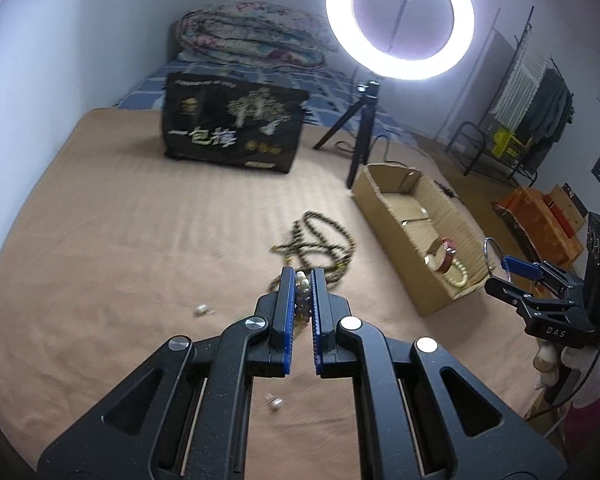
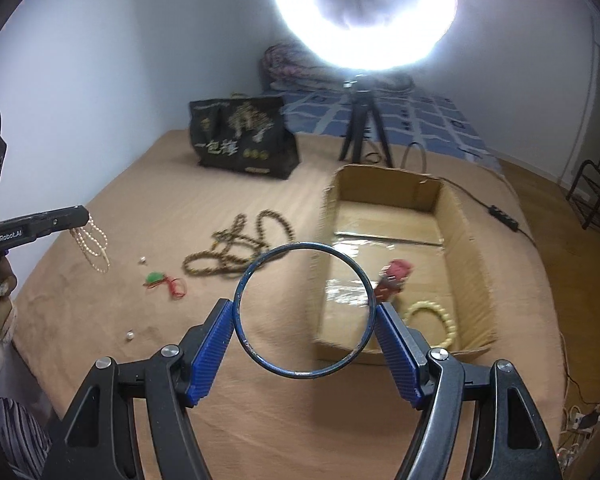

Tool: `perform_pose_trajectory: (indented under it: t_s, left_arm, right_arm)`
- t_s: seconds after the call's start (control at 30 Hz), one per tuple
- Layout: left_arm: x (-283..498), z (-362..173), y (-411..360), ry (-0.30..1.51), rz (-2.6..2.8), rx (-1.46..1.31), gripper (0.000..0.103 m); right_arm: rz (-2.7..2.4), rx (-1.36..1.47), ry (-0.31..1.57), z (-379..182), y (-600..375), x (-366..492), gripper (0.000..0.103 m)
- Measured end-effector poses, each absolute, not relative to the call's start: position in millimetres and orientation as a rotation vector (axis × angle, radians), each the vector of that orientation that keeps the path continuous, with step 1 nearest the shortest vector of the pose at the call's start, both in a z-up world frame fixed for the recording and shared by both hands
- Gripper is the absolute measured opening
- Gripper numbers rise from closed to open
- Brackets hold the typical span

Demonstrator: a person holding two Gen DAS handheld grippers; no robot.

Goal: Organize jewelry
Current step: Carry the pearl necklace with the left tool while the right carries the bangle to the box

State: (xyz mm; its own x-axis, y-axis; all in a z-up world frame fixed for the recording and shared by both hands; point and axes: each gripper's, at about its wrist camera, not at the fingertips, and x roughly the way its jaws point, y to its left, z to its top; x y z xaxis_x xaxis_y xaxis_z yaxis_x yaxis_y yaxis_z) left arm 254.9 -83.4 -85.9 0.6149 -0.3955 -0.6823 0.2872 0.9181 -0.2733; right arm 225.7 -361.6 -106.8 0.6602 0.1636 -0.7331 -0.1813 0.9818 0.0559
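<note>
Left gripper (image 1: 303,276) clamped tight on a pearl strand (image 2: 92,246), jaws nearly meeting, loops hanging free below the tips in the right wrist view, clear of the tan bedspread (image 1: 120,220); probably gripped at one short stretch so the rest dangles untangled for the carry. Right gripper (image 2: 305,312) spread wide around a thin blue bangle (image 2: 240,280), pads (image 2: 216,344) pressing its outer rim at either side, ring held almost face-on to the camera; wide stance dictated by the bangle's diameter, not a loose hold. Both held above the bed, near the open cardboard box (image 2: 456,216), evidently the collecting place: already inside, a cream bead bracelet (image 2: 444,312) and a red-strapped item (image 2: 396,276), likely a watch, blurred. Still out on the bedspread: a heap of dark wooden prayer beads (image 2: 236,248), a green pendant on red cord (image 2: 160,280), and small pale pieces (image 2: 130,335), too tiny to say whether pearls or earrings. Within the left jaws, only a few pearls visible from the left wrist; rest of the strand hidden behind the fingers there. Box's near wall partly screened by the bangle and right pad. Black printed bag (image 1: 232,128) and ring light (image 1: 400,20) behind, the light's glare washing out everything around it.
</note>
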Motion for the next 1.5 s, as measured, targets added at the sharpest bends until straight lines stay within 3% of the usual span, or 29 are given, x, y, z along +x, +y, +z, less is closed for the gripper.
perform_pose_trajectory:
  t_s: [0.8,1.5]
  left_arm:
    - [331.1,-80.7,-235.0,0.848,-0.545,-0.079,0.005]
    - [363.0,-107.3,-289.9,0.903,-0.577,-0.089,0.005]
  right_arm:
    - [0.098,0.017,0.823,-110.6,-447.6,300.5,0.073]
    - [0.091,0.044,0.886,-153.5,-468.4,347.1,0.074]
